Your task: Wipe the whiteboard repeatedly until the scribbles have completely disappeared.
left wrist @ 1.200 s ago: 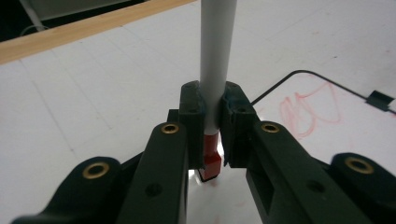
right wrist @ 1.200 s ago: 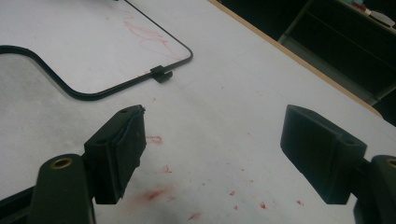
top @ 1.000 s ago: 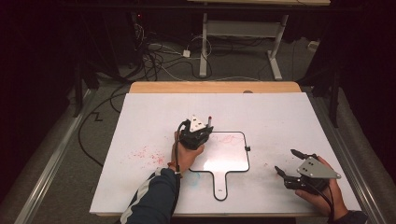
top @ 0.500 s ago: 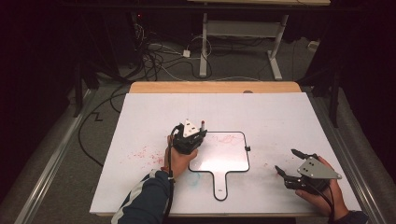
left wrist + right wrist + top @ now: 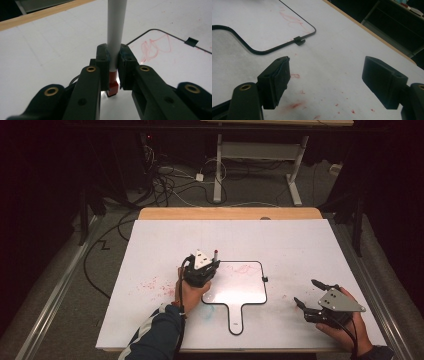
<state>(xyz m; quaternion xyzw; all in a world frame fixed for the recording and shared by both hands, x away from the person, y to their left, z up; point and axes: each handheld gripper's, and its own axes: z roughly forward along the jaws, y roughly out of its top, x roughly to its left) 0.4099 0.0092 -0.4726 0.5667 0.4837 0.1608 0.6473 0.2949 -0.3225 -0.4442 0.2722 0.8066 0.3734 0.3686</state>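
upright, marker (image 5: 116, 32) between left jaws

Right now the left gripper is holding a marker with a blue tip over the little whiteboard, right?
Not quite. The left gripper does hold a marker at the little whiteboard, but its tip end is red, not blue. The left gripper view shows this.

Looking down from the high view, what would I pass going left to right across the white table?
Red smudges → left claw clamped on a marker → small paddle-shaped whiteboard → right claw, open.
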